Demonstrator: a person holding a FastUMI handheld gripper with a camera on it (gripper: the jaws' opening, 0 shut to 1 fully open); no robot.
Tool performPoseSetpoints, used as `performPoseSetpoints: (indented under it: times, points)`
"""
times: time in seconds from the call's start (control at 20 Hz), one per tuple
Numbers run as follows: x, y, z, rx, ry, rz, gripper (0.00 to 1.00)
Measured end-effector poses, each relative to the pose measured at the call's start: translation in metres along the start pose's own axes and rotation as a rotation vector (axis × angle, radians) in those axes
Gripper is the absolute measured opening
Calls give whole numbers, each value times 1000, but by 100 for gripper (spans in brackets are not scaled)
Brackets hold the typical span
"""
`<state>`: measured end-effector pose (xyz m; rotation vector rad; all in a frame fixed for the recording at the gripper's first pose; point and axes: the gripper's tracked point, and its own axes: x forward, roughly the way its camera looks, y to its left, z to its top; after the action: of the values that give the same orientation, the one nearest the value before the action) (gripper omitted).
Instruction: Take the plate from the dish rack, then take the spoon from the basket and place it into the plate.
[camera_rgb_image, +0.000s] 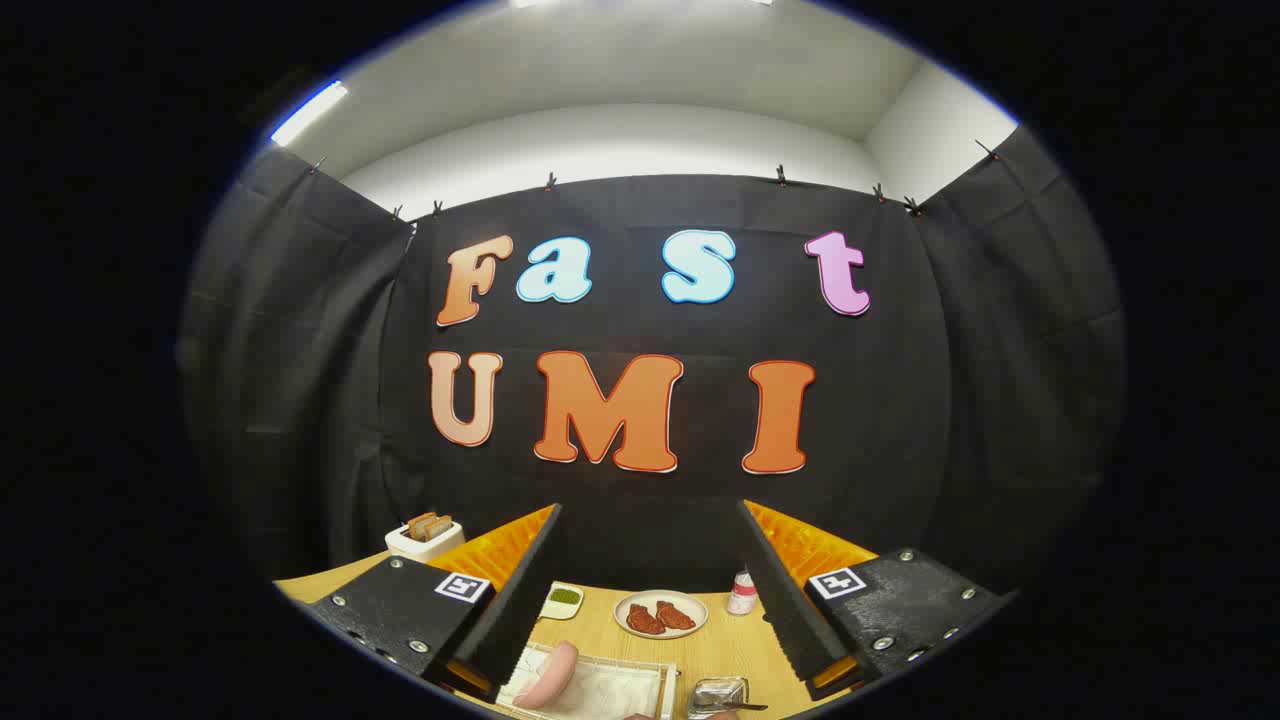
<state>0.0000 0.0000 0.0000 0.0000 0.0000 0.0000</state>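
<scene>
My gripper (648, 506) is open and held above the wooden table (590, 630), with nothing between its fingers. Below and between the fingers lies a white wire rack or tray (620, 690) with a pink sausage-like object (548, 675) resting on it. Just right of it stands a small shiny metal basket (716, 693), and a thin dark handle (742, 707) sticks out of it; I cannot tell if this is the spoon. Farther along the table sits a round white plate (660, 613) holding two reddish pieces of food.
A white toaster (424, 538) with bread slices stands at the table's far left beside the left finger. A small white dish with something green (563, 598) sits left of the plate. A small pink-and-white bottle (742, 594) stands by the right finger. Black cloth walls close the booth.
</scene>
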Motion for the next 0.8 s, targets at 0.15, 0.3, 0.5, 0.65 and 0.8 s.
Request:
performPoseSetpoints:
  times: [0.15,0.3,0.5,0.65,0.8]
  points:
    - [1,3,2,0,-6,3,100]
    - [3,5,-2,-6,5,8,100]
    - [6,5,-3,-14,11,11,100]
    - [10,10,-7,-14,23,16,100]
    - [13,17,-11,-21,34,29,100]
